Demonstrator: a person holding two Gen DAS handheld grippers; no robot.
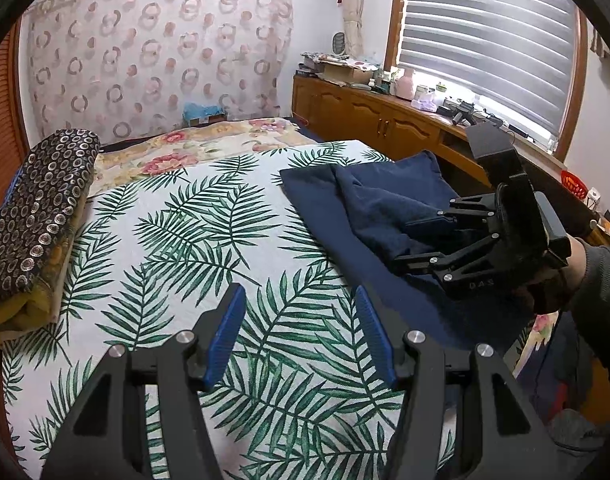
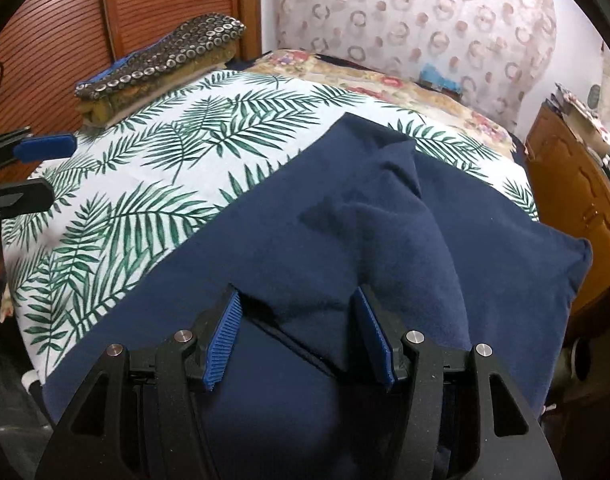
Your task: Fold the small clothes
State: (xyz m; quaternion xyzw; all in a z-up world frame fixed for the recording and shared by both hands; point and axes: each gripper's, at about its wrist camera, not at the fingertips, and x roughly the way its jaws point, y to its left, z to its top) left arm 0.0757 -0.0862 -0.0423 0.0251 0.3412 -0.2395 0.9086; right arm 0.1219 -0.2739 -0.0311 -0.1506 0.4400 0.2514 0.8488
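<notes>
A navy blue garment (image 2: 345, 240) lies spread on the palm-leaf bedspread (image 1: 209, 240) of the bed, at about 2 o'clock in the left wrist view, with a loose fold bunched up on top. The right claw (image 2: 297, 312) straddles the near corner of that fold, jaws apart, its blue pads (image 2: 225, 340) not pressing the cloth. The left claw (image 1: 301, 320) hovers released over bare bedspread, nothing between its jaws. A stack of folded patterned cloths (image 1: 41, 208) sits at 9 o'clock.
</notes>
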